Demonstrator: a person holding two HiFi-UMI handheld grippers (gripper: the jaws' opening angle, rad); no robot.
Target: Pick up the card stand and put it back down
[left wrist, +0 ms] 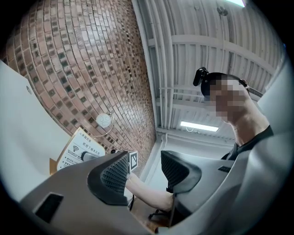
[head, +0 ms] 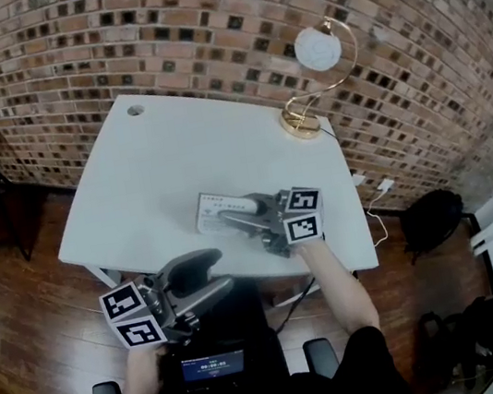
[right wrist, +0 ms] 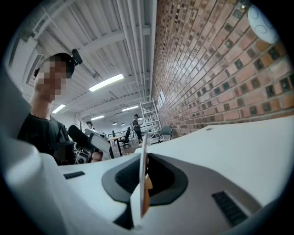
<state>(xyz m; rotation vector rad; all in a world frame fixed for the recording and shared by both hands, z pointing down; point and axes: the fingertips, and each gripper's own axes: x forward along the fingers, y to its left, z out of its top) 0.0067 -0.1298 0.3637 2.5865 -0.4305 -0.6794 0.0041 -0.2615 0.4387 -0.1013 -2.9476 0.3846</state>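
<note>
Left gripper (left wrist: 144, 173) is closest, hanging off the near edge of the counter (head: 147, 161) and tipped upward; its fingers (left wrist: 112, 176) are spread with nothing between them, only the person's forearm and the ceiling behind; it looks idle for this job; right gripper (head: 231, 214) is out over the middle of the counter, on the card stand (head: 209, 205); in the right gripper view the fingers (right wrist: 124, 176) are pressed together on the thin printed card, seen edge-on, with a bit of the wooden base showing just below the pinch; from the head view the stand seems to rest on the counter, near the front half and well apart from the lamp (head: 315, 77) at the far right corner; I can't tell if the base has left the surface; my read: grasp is made, lift not yet begun; next move calls for a straight rise with the wrist held level, since the grip is on the sheet and not the base; risk is the card pivoting in the pads or sliding out of its base slot; then lower base-first onto the same bare patch, feel it seat flat, and only then spread the fingers.
</note>
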